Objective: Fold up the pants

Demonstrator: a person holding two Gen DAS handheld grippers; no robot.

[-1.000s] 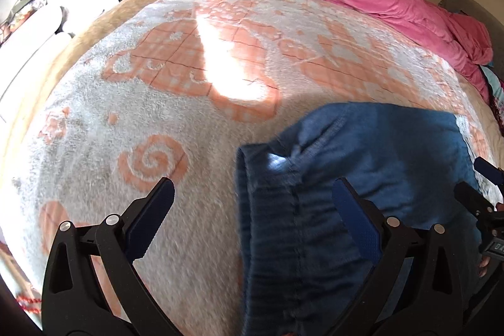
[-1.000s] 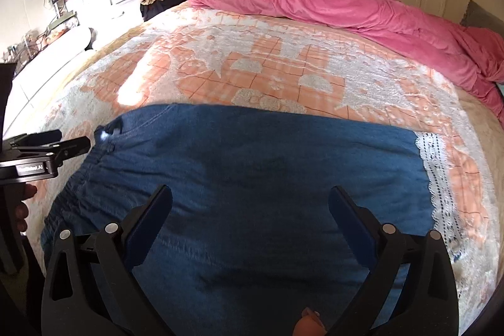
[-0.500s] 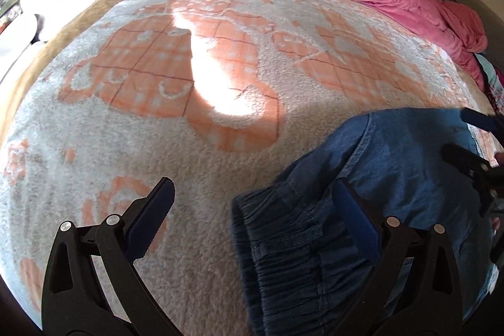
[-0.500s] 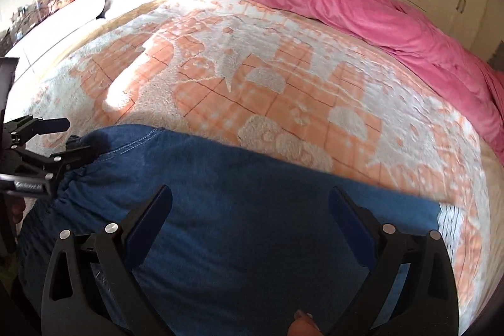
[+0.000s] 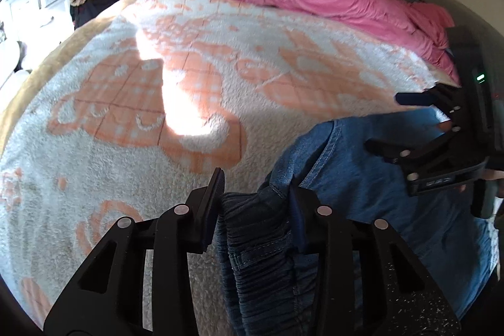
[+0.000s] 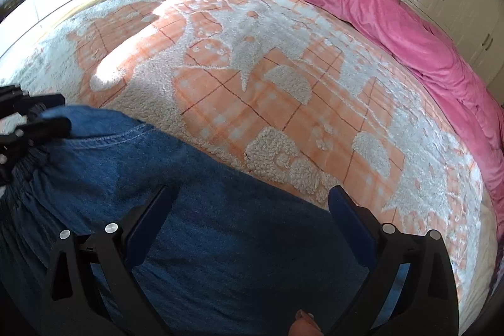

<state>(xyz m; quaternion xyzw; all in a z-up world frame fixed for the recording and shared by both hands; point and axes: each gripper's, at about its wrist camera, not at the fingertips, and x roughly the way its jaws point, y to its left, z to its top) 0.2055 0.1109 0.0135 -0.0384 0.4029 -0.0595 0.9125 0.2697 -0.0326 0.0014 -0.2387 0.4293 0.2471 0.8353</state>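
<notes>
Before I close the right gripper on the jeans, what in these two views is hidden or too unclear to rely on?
- Blue denim pants: the near part runs off the bottom edge in both views, so their full layout is unknown.
- Gathered waistband: the left gripper, whose jaws have just closed, covers the pinched fabric.
- Right gripper: open over the denim; whether it touches is unclear.
- Right view's left edge: the left gripper is cut off.

no text or label can be read.

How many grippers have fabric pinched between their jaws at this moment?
1. The left gripper has just been closing and pinches the gathered waistband of the blue pants. The right gripper hangs open above the pants, gripping nothing.
</notes>
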